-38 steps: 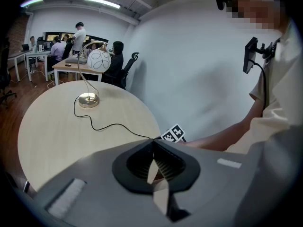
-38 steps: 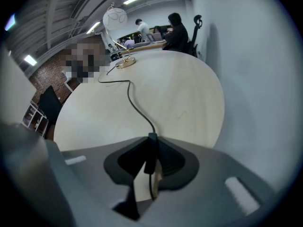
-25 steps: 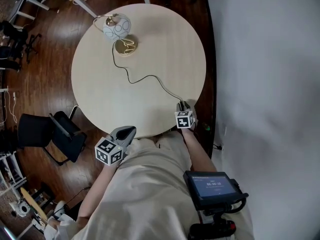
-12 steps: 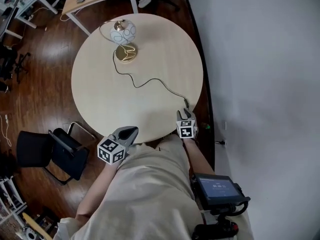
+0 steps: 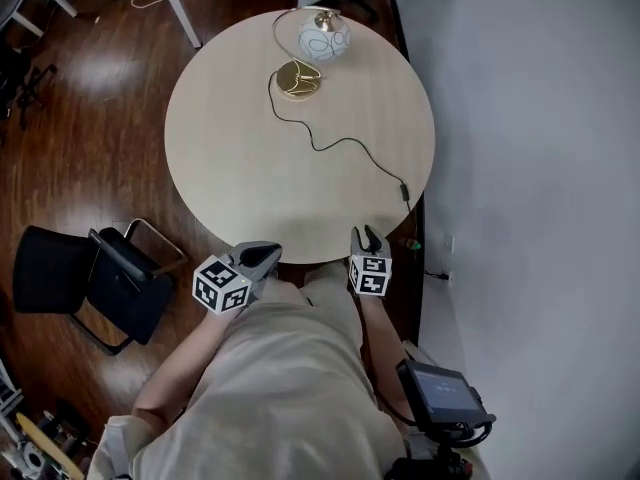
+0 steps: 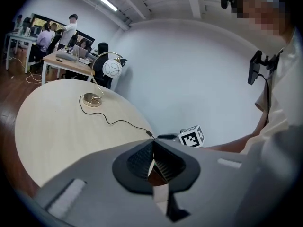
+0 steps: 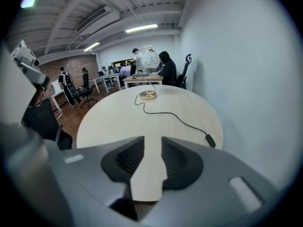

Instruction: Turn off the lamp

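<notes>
- You face a round, pale wooden counter (image 5: 230,168) on a dark wood floor (image 5: 90,118).
- A black chair (image 5: 90,288) sits near its edge on your left.
- A white wall (image 5: 540,168) runs along your right.
- A small screen (image 5: 443,396) shows low at your right side.
- Beyond the counter, people (image 7: 66,86) gather round desks (image 6: 66,63).

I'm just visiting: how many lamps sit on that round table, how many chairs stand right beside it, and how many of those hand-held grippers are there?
Lamps: 1, the lamp
Chairs: 1, the black chair
Grippers: 2, the left gripper and the right gripper, its jaws closing with nothing between them
Total: 4
</notes>
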`<action>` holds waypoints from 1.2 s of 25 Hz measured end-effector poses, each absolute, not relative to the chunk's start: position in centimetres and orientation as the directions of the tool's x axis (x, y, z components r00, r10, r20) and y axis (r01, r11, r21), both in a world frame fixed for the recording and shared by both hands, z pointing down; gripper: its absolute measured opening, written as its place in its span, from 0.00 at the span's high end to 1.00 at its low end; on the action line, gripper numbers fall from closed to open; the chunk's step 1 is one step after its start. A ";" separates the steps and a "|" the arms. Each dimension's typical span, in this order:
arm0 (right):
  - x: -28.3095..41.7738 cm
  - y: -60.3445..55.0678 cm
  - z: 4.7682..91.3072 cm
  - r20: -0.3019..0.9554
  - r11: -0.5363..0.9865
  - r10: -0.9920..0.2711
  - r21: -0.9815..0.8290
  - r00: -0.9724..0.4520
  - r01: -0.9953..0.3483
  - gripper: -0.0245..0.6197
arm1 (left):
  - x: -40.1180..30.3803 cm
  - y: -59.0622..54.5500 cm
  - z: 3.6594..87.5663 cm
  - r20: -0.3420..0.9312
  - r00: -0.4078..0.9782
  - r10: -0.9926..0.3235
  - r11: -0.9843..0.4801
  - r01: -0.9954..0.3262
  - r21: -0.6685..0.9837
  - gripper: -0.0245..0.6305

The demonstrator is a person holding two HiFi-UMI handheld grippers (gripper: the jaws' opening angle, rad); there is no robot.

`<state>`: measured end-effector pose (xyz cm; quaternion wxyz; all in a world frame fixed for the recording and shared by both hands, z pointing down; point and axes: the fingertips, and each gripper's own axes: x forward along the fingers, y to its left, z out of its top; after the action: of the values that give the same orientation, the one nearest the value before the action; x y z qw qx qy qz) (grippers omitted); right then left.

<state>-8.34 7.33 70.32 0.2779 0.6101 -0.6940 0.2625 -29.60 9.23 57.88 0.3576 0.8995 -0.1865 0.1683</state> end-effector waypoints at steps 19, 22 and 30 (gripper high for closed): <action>-20.4 12.1 56.5 0.504 0.207 -0.847 0.025 -0.166 -0.978 0.81 | -28.6 13.3 53.4 0.324 0.944 -0.065 -0.788 -0.247 0.563 1.00; -21.7 14.2 55.6 0.489 0.208 -0.853 -0.001 -0.182 -0.978 0.82 | -29.4 15.4 53.4 0.349 0.935 -0.064 -0.787 -0.262 0.558 1.00; -21.4 23.4 54.8 0.432 0.168 -0.881 -0.100 -0.195 -0.981 0.83 | -29.9 24.7 53.2 0.431 0.901 -0.046 -0.816 -0.283 0.505 1.00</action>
<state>-21.40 23.44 54.84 0.1384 0.6192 -0.7515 0.1805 -29.91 24.66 53.20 0.2905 0.9306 -0.0884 0.2042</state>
